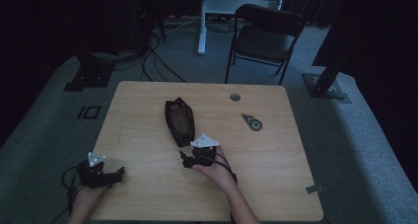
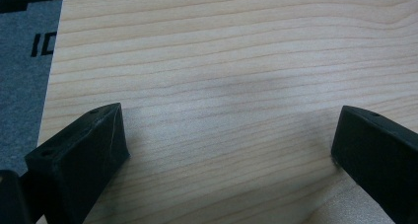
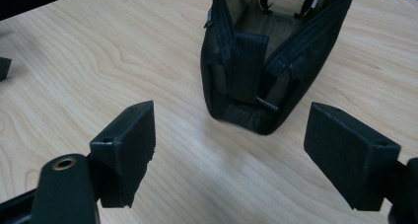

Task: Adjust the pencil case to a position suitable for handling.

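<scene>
Black mesh pouch (image 3: 268,61) sits mid-table, open top up, my right gripper (image 3: 229,145) just short of its near end.
Right jaws wide, nothing between them, pads clear of the pouch. My left gripper (image 2: 229,140) rests at the table's (image 1: 148,194) near-left corner, jaws wide over bare wood. 1 small roll, probably tape (image 1: 254,123), lies well right of the pouch.

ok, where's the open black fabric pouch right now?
High view: the open black fabric pouch lies mid-table, just beyond the right gripper, left of the small tape dispenser.
</scene>
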`<state>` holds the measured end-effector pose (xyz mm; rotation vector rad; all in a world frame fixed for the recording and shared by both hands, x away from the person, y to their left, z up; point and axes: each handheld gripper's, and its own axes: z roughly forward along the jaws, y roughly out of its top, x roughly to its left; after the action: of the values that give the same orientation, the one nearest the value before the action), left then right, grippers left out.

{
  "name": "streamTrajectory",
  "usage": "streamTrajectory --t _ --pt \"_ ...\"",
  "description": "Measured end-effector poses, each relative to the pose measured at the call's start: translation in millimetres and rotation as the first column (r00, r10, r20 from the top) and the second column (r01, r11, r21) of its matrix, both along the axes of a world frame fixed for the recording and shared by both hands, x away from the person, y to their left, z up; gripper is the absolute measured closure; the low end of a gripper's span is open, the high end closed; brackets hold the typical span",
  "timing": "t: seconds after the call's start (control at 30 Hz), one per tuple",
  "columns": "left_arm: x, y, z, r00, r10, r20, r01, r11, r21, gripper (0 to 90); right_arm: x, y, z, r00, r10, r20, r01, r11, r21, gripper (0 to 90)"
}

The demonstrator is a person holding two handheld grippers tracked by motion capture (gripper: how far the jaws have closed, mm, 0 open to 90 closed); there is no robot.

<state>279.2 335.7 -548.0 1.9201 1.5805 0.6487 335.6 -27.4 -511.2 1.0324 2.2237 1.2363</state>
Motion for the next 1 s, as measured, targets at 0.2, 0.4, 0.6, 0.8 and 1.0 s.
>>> streamTrajectory --t 0.2,0.4,0.6,0.8,1.0 --pt "0.0 0.0 0.0 1.0 0.0 0.0 0.0 1.0 0.0 0.6 4.5 7.8 2.0 0.9998 -0.018 -0.012 0.019 0.999 0.027 19.9" --pt "0.0 0.0 0.0 1.0 0.0 0.0 0.0 1.0 0.0 0.6 8.6 15.7 4.2 0.9964 -0.074 0.042 0.074 0.997 0.004 34.9" --pt "0.0 0.0 0.0 1.0 0.0 0.0 0.0 1.0 0.0 0.6 12.6 19.6 4.7 0.9941 -0.095 0.053 0.096 0.995 -0.014 51.4" --pt "0.0 0.0 0.0 1.0 0.0 0.0 0.0 1.0 0.0 0.6 13.4 25.3 1.3 0.9932 -0.107 0.047 0.109 0.993 -0.035 57.0" --pt "0.0 0.0 0.0 1.0 0.0 0.0 0.0 1.0 0.0 0.6 17.1 27.5 -3.4 0.991 -0.133 0.016 0.133 0.991 -0.032 71.4"
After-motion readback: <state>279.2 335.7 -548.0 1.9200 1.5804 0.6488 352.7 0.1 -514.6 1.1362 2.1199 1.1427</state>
